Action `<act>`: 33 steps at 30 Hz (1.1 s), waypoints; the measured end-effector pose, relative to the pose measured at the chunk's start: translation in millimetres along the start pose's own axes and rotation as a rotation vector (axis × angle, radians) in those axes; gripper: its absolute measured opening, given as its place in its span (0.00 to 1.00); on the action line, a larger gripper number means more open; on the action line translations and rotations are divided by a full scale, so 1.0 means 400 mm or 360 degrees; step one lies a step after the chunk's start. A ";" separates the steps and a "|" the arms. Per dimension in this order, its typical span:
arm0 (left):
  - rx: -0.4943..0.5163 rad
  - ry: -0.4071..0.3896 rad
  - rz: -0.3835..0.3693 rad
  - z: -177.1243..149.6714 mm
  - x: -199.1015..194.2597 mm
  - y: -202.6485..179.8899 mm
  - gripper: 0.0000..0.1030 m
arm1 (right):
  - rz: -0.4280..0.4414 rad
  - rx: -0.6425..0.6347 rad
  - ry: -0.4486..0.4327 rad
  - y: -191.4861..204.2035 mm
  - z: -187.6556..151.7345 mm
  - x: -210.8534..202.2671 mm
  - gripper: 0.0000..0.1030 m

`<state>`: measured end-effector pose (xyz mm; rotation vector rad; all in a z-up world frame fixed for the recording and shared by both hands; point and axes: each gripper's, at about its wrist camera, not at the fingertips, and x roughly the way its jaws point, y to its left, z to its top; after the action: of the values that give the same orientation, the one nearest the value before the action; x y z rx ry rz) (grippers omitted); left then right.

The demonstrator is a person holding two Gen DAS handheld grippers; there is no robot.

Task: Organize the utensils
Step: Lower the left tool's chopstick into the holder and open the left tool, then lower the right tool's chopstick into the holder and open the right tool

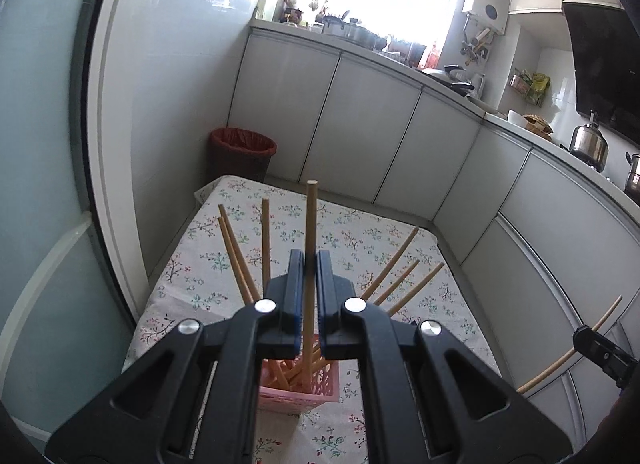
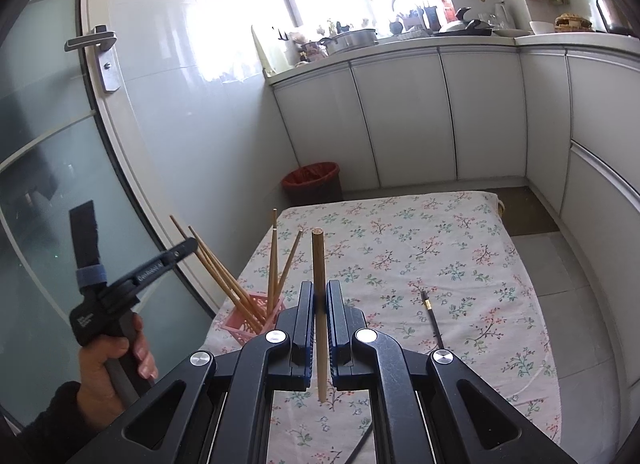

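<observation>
A pink lattice basket (image 1: 304, 388) stands on the floral tablecloth (image 1: 360, 248) and holds several wooden chopsticks (image 1: 236, 260) that fan outward. My left gripper (image 1: 310, 264) is right above the basket, shut on one upright wooden chopstick (image 1: 311, 220) whose lower end reaches into the basket. My right gripper (image 2: 319, 296) is shut on another wooden chopstick (image 2: 319, 260), held upright above the cloth, right of the basket (image 2: 250, 314). That right gripper and its chopstick (image 1: 576, 348) show at the right edge of the left wrist view. A dark chopstick (image 2: 433, 318) lies on the cloth.
A red-lined waste bin (image 1: 242, 154) stands on the floor beyond the table's far end. White kitchen cabinets (image 1: 360, 124) run behind and to the right. A glass door with a metal handle (image 2: 102, 52) is close on the left.
</observation>
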<state>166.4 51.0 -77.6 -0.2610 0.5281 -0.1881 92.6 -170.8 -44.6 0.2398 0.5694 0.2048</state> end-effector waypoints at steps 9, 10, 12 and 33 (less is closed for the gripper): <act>-0.0011 0.0024 -0.0012 0.005 -0.027 0.001 0.38 | 0.0065 0.0069 -0.0035 0.021 0.022 0.018 0.06; -0.0009 0.0020 -0.0008 0.008 -0.030 0.001 0.39 | 0.0075 0.0081 -0.0047 0.025 0.027 0.020 0.06; -0.0008 0.0023 0.0007 0.009 -0.047 0.007 0.41 | 0.0094 0.0097 -0.0067 0.035 0.036 0.025 0.06; -0.0111 0.0274 0.0216 -0.027 -0.038 0.107 0.48 | 0.0215 0.0202 -0.0171 0.144 0.055 0.200 0.06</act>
<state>152.7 93.3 -92.1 -0.2773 0.7219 -0.0607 163.4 -99.0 -50.8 0.4108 0.4603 0.2853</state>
